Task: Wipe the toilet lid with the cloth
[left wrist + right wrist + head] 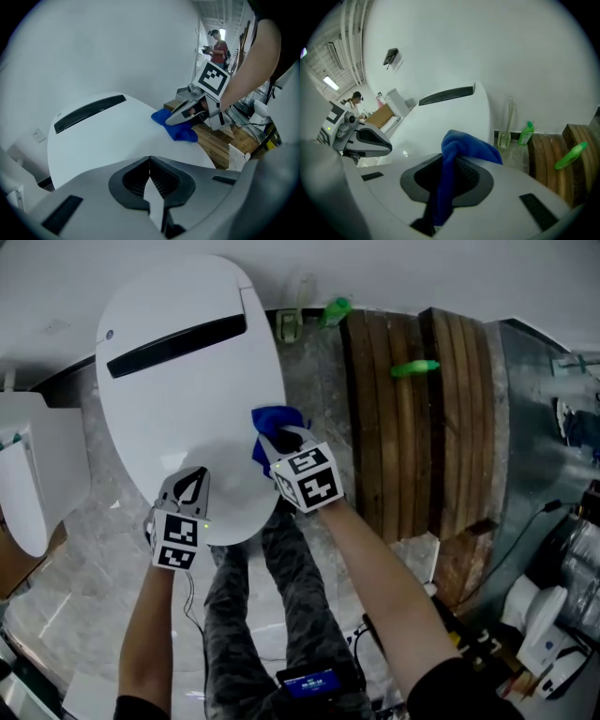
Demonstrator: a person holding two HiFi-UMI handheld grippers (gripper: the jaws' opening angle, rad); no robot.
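Here, from the head view, the toilet lid [178,409] is a smooth, glossy white oval of hard plastic, closed flat, with a long dark slot across its far end. The cloth [275,423] is a soft, deep-blue, fuzzy rag bunched into a loose lump at the lid's right edge, about halfway along. The right tongs [272,444] are closed on it. The left tongs [192,486], grey with a pointed tip, sit over the near end of the lid with nothing in them. To the right lies a slatted platform [422,427] of dark, rough wood with a green bottle [414,367] lying on it, and the floor [103,559] is pale marbled stone.

In the left gripper view, the ribbed dark pads meet in a tight seam, so these tongs are shut and empty. Beyond them the lid spreads wide and unmarked, and the blue lump rests on its far right rim under the other tool.

In the right gripper view, a thick fold of the cloth runs down between the ribbed pads, pinched there, while its loose end mushrooms over the tips and onto the white surface.
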